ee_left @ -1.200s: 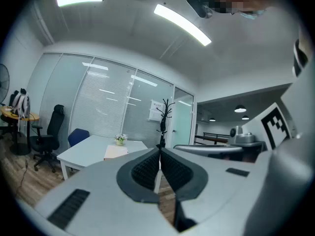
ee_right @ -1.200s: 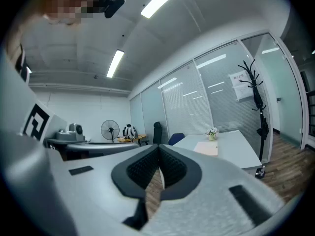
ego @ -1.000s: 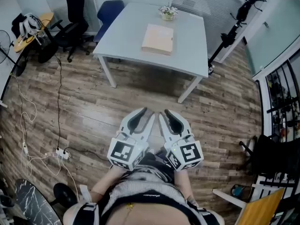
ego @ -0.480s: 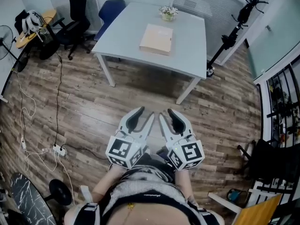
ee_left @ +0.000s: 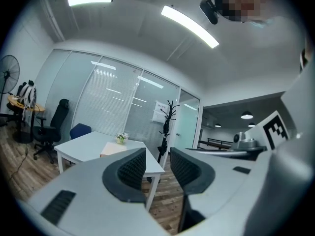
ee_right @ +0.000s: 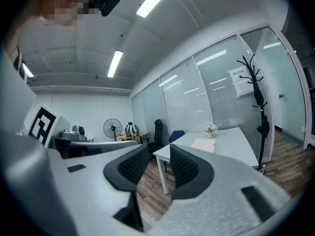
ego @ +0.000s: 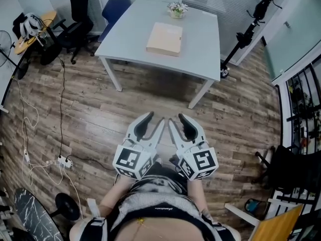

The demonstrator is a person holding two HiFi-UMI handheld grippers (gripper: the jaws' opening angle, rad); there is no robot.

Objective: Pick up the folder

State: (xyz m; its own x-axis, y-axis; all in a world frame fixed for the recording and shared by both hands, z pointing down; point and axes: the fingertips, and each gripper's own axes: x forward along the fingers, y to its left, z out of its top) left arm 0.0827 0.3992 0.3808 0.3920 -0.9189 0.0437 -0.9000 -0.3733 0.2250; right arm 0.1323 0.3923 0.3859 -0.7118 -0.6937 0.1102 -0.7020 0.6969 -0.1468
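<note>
The folder (ego: 165, 39) is a flat tan rectangle lying on the white table (ego: 200, 44) across the room; it also shows as the folder (ee_left: 114, 149) and the folder (ee_right: 204, 144) in the two gripper views. Both grippers are held side by side in front of my body, pointing level at the table and far short of it. My left gripper (ego: 154, 118) (ee_left: 157, 156) stands slightly open with nothing between its pads. My right gripper (ego: 176, 118) (ee_right: 158, 156) has its jaws opening, a narrow gap between them, also holding nothing.
A small flower pot (ego: 176, 9) stands at the table's far edge. A blue chair (ego: 116, 9) and a black office chair (ego: 77, 14) are left of the table, a coat stand (ego: 256, 19) to its right. Cables and a power strip (ego: 62, 162) lie on the wooden floor at left.
The jaws of both grippers have parted a little from shut. Both hands have eased forward toward the table, which now sits a bit higher in the head view.
</note>
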